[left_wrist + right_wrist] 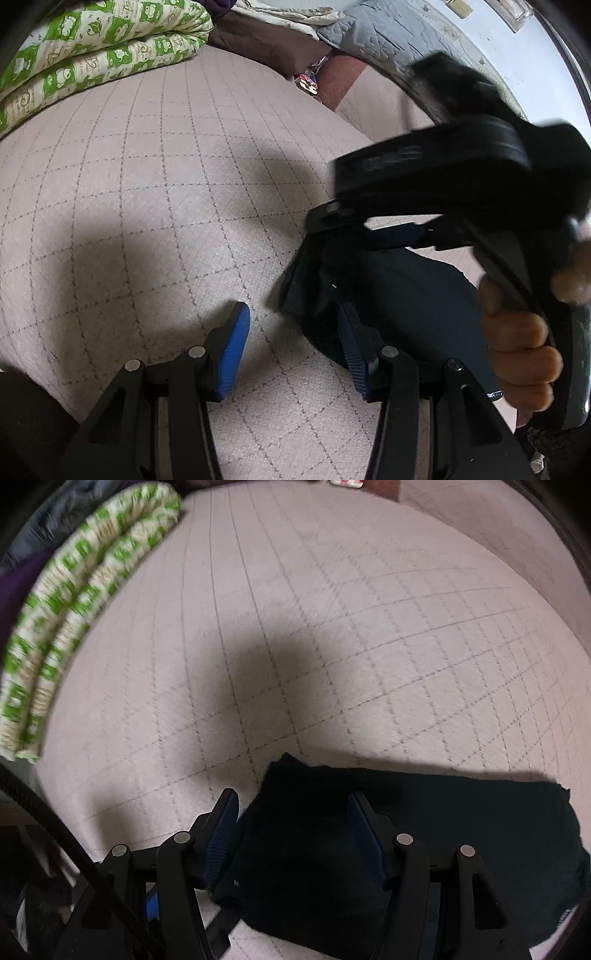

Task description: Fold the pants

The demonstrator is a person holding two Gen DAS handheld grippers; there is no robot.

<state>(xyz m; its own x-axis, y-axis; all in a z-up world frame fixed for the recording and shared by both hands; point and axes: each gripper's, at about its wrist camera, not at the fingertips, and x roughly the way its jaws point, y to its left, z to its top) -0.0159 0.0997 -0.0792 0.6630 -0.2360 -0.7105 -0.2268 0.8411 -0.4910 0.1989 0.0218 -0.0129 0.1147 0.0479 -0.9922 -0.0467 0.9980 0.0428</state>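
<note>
Here the dark pants [388, 849] lie folded into a compact bundle on a pale pink bed cover [332, 627] stitched with a grid of dashed lines, and they sit near the lower edge of both wrist views. In the right wrist view the right hand-held gripper [295, 834] points down over the left end of the bundle: its jaws stand apart, the left blue pad over bare cover just beside the pants' edge, the right pad over the dark cloth, and neither pad presses on the fabric, so nothing is gripped. In the left wrist view the left hand-held gripper [295, 350] is partly open with only bed cover in the gap; its left finger [232, 350] is clear of everything, while its right finger overlaps the near edge of the pants [406, 302], and whether it touches the cloth cannot be told. The same view shows the right gripper's black body, blurred, above the pants, with a hand [524, 343] wrapped around its handle at the right edge. A folded green-and-cream quilt [92, 55] lies along the far left of the bed, well apart from the pants, and other bedding [369, 29] is piled beyond it.
</note>
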